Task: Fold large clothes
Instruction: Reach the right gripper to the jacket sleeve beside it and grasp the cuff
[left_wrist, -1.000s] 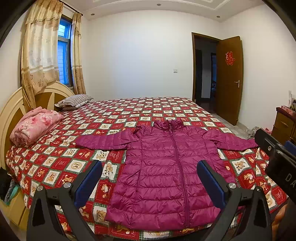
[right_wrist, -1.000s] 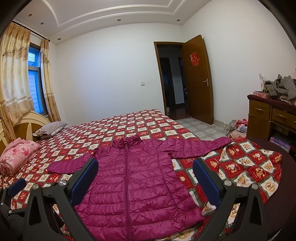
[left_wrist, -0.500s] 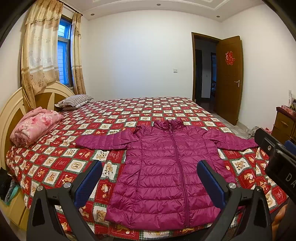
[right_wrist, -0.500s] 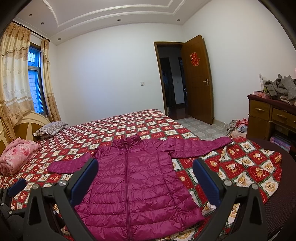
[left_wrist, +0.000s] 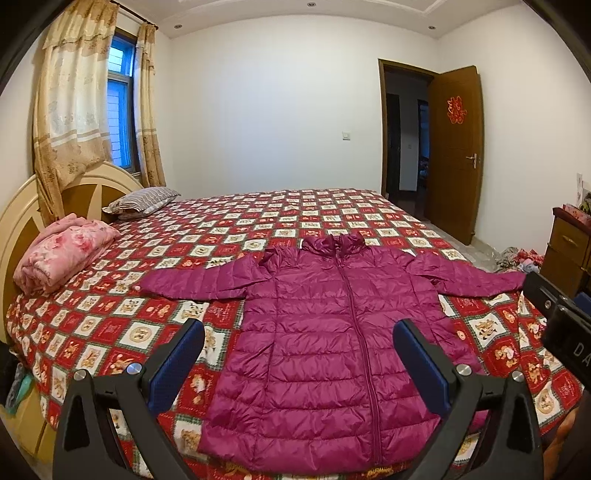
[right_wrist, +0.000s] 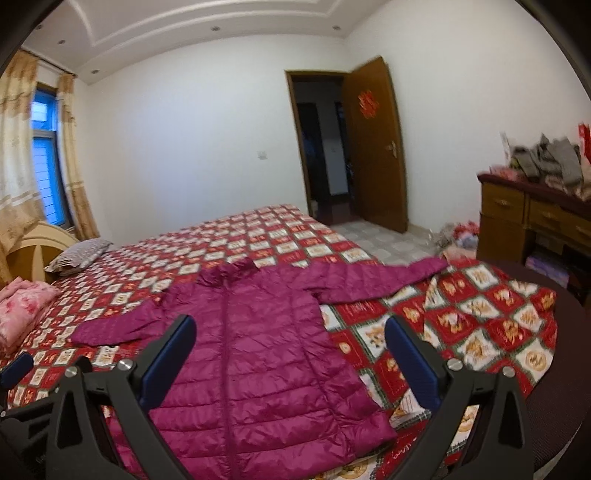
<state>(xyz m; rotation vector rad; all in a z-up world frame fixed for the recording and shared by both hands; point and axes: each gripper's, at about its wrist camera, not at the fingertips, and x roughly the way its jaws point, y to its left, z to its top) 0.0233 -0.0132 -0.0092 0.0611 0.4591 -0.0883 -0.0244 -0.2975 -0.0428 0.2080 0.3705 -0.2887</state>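
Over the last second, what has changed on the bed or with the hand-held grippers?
Only the right hand-held gripper moved: its view is blurred and has shifted right, the jacket lying further left. Nothing was grasped. The left hand-held gripper, both open jaws and the spread jacket are unchanged.

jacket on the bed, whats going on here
A person holds a gripper in each hand above a purple jacket spread flat on the bed, zipped, with both sleeves out to the sides. The left gripper and the right gripper are both open and hold nothing. Neither touches the jacket, so no fold has been made yet. The right wrist view is blurred.
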